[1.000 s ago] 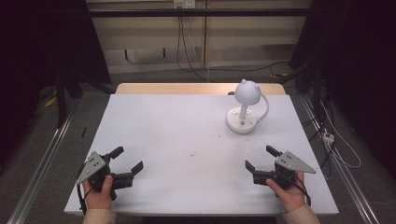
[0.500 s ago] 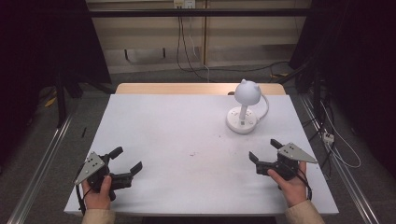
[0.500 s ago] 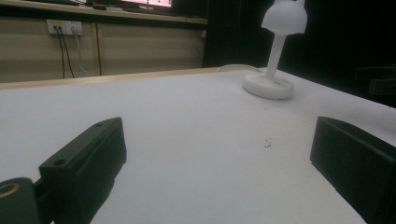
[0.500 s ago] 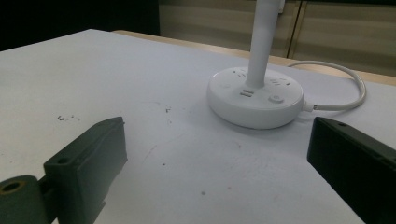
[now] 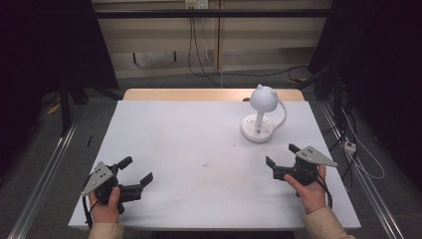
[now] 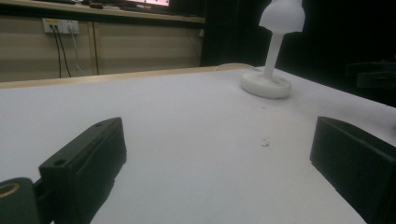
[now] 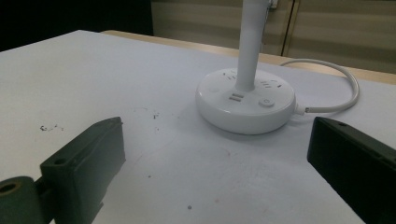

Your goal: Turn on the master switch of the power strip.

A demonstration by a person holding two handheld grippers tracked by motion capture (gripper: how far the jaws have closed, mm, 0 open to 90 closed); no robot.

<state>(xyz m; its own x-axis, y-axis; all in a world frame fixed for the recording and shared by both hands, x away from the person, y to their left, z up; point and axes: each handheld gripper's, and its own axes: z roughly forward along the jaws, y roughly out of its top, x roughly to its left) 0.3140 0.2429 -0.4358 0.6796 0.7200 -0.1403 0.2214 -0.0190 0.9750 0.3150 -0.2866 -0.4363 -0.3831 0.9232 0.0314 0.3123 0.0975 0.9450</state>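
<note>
Though both hands sit low in the high view, the right gripper (image 5: 282, 158) is nearer the lamp (image 5: 259, 119), upper right of centre; the left gripper (image 5: 134, 172) lies well apart. In the left gripper view, wide empty jaws; lamp upper right. In the right gripper view, jaws wide and empty; lamp base (image 7: 245, 100) straight ahead, stem upright, cord (image 7: 336, 86) trailing right, nothing between.

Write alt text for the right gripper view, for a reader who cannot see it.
A white desk lamp stands on a white table, its round base with buttons close ahead between the right gripper's two open black jaws. The lamp's stem rises out of the top of the frame, and its white cord curves away to the right.
</note>
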